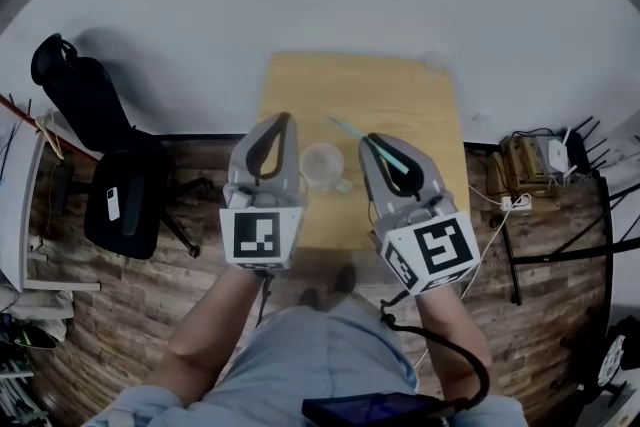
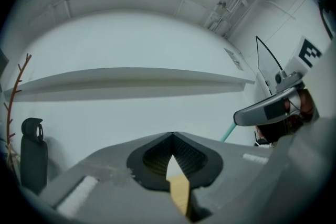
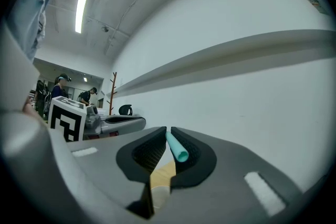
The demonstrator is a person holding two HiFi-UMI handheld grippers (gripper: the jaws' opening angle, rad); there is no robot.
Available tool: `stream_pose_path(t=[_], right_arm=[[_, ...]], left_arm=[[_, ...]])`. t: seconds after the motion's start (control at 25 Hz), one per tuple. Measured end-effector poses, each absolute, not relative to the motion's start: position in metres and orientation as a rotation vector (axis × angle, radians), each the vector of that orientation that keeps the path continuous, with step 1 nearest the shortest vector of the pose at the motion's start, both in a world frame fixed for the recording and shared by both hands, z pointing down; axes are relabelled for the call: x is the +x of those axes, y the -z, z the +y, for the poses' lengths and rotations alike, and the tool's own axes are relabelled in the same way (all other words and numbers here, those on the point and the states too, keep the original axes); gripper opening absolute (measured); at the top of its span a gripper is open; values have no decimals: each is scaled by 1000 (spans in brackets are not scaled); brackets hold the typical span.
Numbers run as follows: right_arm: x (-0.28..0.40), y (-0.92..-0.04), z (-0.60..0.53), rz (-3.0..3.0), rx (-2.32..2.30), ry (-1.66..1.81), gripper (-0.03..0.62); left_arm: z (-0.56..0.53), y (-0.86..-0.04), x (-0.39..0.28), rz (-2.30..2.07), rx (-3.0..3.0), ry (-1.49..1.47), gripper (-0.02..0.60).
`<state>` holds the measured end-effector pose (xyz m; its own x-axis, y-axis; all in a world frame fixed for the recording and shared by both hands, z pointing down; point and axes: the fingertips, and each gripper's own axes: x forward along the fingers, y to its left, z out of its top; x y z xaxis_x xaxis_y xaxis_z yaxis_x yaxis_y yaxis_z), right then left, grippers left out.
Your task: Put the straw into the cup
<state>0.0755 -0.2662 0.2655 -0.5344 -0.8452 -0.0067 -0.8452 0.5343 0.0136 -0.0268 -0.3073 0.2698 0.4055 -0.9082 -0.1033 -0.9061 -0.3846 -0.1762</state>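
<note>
well, the wooden table (image 1: 400, 105) sits at 12 o'clock. the left gripper (image 1: 284, 119) has its jaws together at the tips, on nothing. the right gripper (image 1: 374, 139) is clamped on the straw (image 1: 349, 129). the clear cup (image 1: 322, 165) stands on the table between them. the teal straw slants toward 10 o'clock, outside the cup, off its 1 o'clock rim.

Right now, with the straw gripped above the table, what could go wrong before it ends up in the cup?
1. The teal plastic straw is pinched only near the tip of the right gripper, so it might swivel or slip.
2. The clear cup stands unheld beside the shut left gripper; a slanted straw nudging its rim could tip it.
</note>
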Motion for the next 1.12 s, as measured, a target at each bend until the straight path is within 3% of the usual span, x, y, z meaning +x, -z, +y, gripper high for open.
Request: stream_pose_path(t=[1.12], right_arm=[[60, -376, -262, -2657, 1386, -275, 34]], left_arm=[[-298, -363, -35, 1671, -2571, 171, 18]])
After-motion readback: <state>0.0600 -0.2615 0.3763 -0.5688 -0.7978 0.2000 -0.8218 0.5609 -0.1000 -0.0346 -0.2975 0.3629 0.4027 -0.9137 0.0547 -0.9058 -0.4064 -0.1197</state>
